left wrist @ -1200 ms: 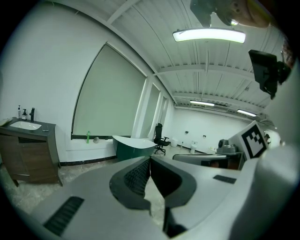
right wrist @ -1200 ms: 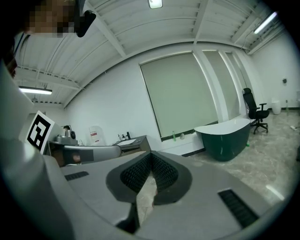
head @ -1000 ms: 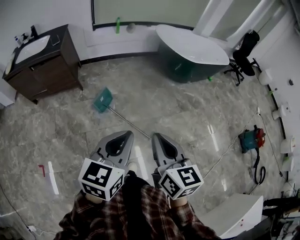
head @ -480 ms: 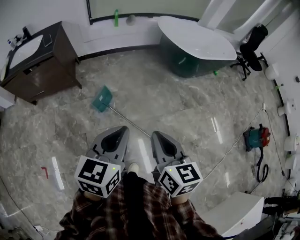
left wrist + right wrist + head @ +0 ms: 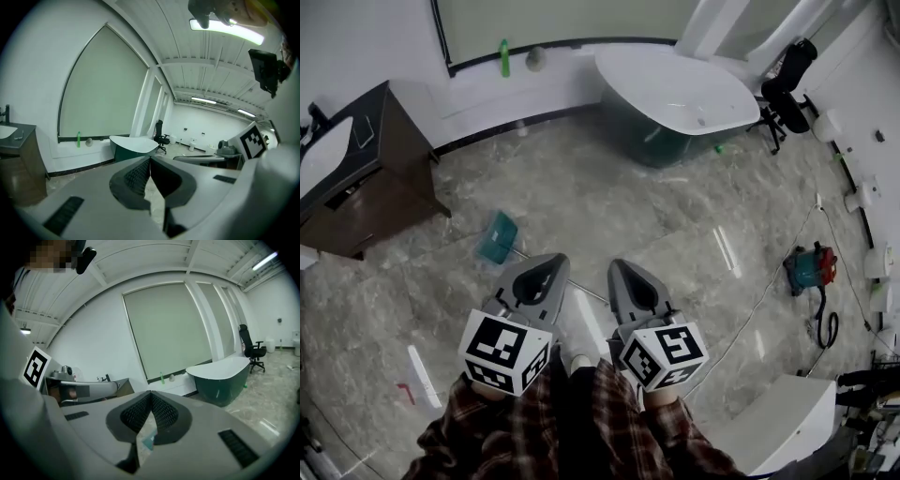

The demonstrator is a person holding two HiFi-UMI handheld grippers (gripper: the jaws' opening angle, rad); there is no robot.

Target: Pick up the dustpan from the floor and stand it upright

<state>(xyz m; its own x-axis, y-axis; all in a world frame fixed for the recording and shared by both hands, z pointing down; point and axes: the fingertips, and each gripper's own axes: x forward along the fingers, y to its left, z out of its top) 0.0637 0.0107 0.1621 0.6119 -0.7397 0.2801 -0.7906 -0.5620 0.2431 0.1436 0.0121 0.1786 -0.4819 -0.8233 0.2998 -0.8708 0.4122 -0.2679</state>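
The teal dustpan [image 5: 498, 237] lies flat on the marble floor, and its thin metal handle [image 5: 587, 294] runs down-right between the two grippers. My left gripper [image 5: 551, 261] hovers just right of the pan, over the handle, with its jaws shut and nothing in them. My right gripper [image 5: 616, 267] is beside it, also shut and holding nothing. In the left gripper view the left gripper [image 5: 150, 159] has its pads meeting at the tip. In the right gripper view a teal sliver of the dustpan [image 5: 149, 442] shows below the closed tip of the right gripper [image 5: 151, 393].
A dark vanity cabinet [image 5: 356, 187] stands at the left and a green-and-white bathtub [image 5: 675, 94] at the back. A black office chair [image 5: 787, 84], a red and teal machine [image 5: 809, 269] with a cable, and a white box [image 5: 778, 422] are on the right.
Both grippers and the person have moved forward across the floor. The dustpan now lies much closer, with the left gripper's tip over its handle. Both grippers stay shut.
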